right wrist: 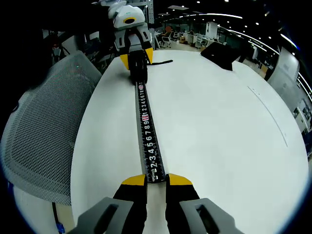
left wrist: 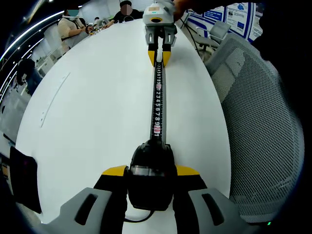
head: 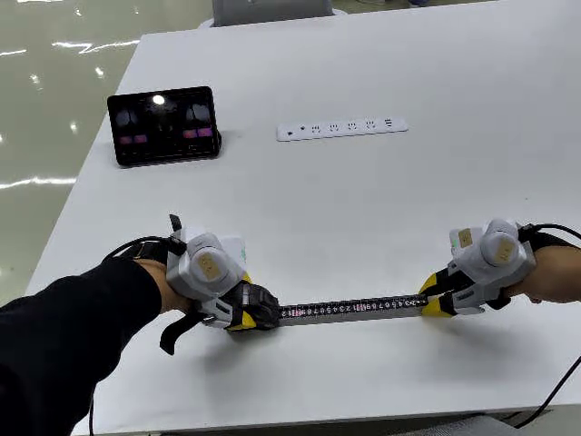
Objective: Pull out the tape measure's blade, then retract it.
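Observation:
A black tape measure case sits low over the white table, and my left gripper is shut on it; the case shows between the yellow-tipped jaws in the left gripper view. Its dark blade with white numbers runs out to the right, just above the tabletop. My right gripper is shut on the blade's end. The blade stretches straight from there to the left gripper and the case it holds. In the left gripper view the blade reaches the right gripper.
A black tablet stands at the table's far left. A white power strip lies flat beyond the middle. A mesh chair stands at the near table edge. Cables trail from both grippers. People sit at the table's far end.

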### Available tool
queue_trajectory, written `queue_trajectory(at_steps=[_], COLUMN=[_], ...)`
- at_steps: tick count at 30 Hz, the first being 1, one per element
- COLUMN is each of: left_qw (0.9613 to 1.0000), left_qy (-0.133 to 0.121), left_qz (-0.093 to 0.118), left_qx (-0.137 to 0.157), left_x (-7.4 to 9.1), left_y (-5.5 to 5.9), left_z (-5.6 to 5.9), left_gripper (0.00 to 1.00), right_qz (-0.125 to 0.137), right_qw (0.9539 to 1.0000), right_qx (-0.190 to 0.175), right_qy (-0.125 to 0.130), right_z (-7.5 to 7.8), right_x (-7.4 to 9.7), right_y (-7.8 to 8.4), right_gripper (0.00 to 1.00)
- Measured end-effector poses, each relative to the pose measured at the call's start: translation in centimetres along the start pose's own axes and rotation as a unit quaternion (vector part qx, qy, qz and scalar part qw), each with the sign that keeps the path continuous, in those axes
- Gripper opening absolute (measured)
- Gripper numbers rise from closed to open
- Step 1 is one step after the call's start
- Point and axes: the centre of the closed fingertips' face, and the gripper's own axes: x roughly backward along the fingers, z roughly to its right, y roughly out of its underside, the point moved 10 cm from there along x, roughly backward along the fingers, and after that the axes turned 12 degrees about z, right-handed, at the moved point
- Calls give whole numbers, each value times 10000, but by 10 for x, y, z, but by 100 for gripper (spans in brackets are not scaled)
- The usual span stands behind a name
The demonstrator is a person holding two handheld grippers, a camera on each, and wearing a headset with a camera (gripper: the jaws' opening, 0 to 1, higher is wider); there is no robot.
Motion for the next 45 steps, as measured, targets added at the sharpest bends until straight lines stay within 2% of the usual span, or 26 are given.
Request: queue_trajectory(at_steps=[20,31,36,41,45], left_qw=[10000,10000,10000,9998,9998], left_qy=[-7,-1,-14,-32,-38], left_qz=[-1,-4,4,-45,-47], left_qx=[-10,-20,-28,-173,-169], left_x=[0,0,-1,-2,-2], left_y=[0,0,0,-1,-2], left_z=[0,1,1,3,3], left_gripper=[30,30,30,30,30], right_qz=[-41,-75,-217,-313,-354], right_qw=[10000,10000,9998,9995,9994], right_qx=[-61,-29,-10,-25,-17], right_qy=[66,27,-10,-38,-41], right_z=[-2,0,-1,1,2], right_x=[12,11,8,8,8], right_y=[6,5,-1,1,1], right_gripper=[10,11,12,12,12])
